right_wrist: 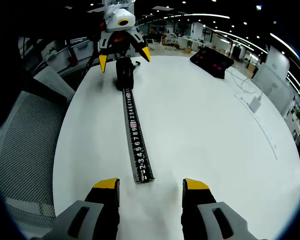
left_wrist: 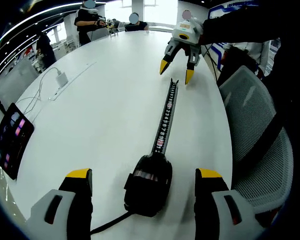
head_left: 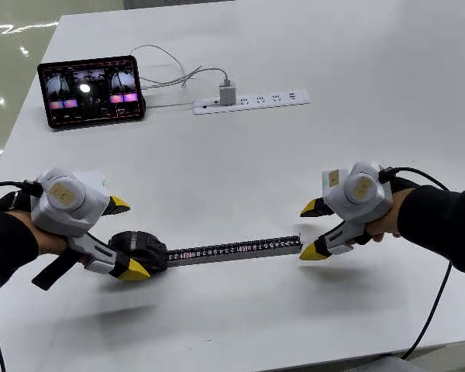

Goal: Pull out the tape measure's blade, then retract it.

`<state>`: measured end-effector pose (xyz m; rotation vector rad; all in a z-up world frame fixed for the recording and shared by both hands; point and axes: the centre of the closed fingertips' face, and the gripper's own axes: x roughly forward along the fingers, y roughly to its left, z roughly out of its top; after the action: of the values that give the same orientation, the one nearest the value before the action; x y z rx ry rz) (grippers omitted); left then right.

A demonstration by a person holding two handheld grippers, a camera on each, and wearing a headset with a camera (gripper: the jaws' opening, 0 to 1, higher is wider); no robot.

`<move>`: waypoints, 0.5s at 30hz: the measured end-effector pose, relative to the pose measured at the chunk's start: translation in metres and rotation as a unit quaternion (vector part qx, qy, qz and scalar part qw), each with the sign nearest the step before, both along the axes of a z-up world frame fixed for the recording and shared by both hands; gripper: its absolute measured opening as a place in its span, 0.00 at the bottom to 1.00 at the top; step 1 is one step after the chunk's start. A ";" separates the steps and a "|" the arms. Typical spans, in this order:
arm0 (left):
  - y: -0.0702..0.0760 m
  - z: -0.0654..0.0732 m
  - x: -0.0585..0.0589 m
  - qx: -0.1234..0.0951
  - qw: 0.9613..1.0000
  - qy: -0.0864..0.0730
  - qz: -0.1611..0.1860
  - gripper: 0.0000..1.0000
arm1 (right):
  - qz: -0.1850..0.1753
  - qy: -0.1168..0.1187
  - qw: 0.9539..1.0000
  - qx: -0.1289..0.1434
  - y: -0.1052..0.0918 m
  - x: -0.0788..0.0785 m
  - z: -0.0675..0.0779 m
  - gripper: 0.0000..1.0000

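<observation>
One white bench (head_left: 294,170) takes up most of the head view. One mesh chair (left_wrist: 262,125) stands by its edge at the right of the left gripper view. One tablet (head_left: 91,91), screen lit, lies at the upper left of the head view, and one power strip (head_left: 252,100) lies right of it at top centre.

Two grippers are held low over the bench, facing each other: the left gripper (head_left: 126,238) at lower left and the right gripper (head_left: 311,230) at centre right. Each has two yellow-tipped fingers (left_wrist: 79,176), spread apart and gripping nothing.

One tape measure (head_left: 139,249) lies on the bench at lower left. In the left gripper view its black case sits between that gripper's fingers with a gap on each side. Its one blade (head_left: 232,250) lies pulled out flat toward the right, numbers up. Its end lies just ahead of the gap between the right gripper's fingers.

One charger (head_left: 228,94) is plugged into the strip's left end.
</observation>
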<state>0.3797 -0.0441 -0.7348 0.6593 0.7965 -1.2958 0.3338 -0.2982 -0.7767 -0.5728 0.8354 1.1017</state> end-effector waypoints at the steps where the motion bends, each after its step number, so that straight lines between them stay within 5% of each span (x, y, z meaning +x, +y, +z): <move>1: 0.000 0.001 -0.001 -0.003 1.000 -0.001 -0.001 0.82 | -0.009 0.001 1.000 0.003 -0.001 0.000 0.001 0.48; 5: -0.001 0.003 -0.002 -0.008 1.000 0.001 0.006 0.85 | -0.062 0.001 0.997 0.037 -0.004 0.003 0.007 0.54; 15: 0.005 0.008 0.003 -0.028 0.999 -0.011 0.044 0.93 | -0.105 -0.016 0.993 0.058 -0.018 -0.005 0.016 0.65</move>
<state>0.3828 -0.0390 -0.7271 0.5863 0.7593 -1.2243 0.3292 -0.3161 -0.7605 -0.3948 0.7789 0.9397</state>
